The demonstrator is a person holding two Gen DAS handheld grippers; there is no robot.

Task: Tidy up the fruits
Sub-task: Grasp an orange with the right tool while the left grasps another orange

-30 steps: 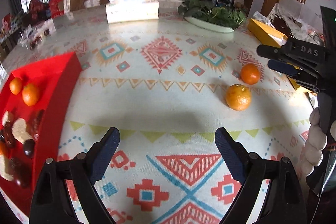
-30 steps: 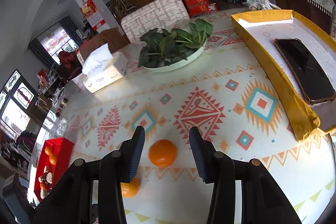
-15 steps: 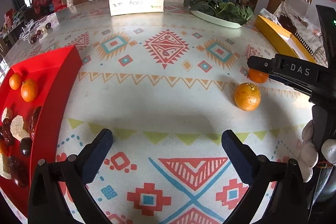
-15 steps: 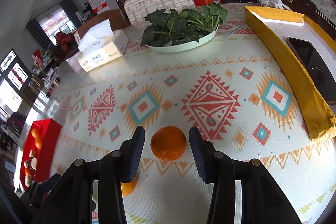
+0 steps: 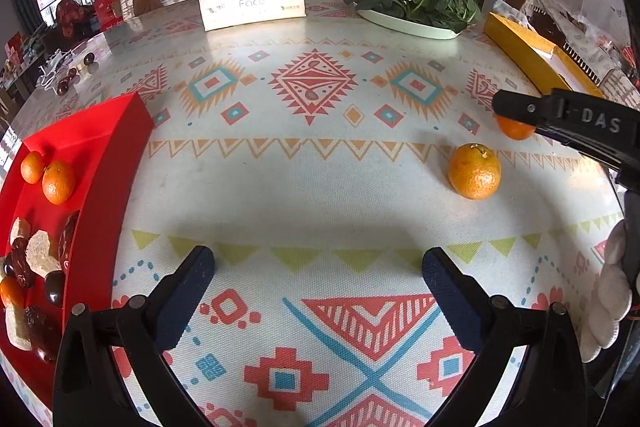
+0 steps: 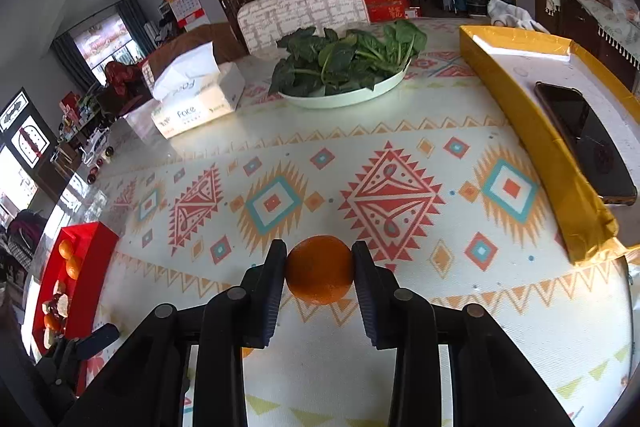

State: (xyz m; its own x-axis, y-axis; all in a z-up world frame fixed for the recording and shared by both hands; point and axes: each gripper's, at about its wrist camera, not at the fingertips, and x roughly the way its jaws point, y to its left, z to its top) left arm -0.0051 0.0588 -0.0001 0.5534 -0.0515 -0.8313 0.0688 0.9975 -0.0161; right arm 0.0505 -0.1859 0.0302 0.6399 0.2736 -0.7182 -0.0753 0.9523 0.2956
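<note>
A white paper tissue box [image 6: 192, 99] sits beside a pale oval plate of dark leafy greens [image 6: 344, 95]; a black smartphone [image 6: 586, 143] lies in a yellow cardboard tray [image 6: 532, 131].

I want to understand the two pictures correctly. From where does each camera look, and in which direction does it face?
Left wrist: on the open left gripper, low over the tablecloth, facing the tissue box; a gloved hand shows.
Right wrist: on the right gripper, shut on an orange, facing the greens plate.
Both show the red tray, tissue box and greens plate.
</note>
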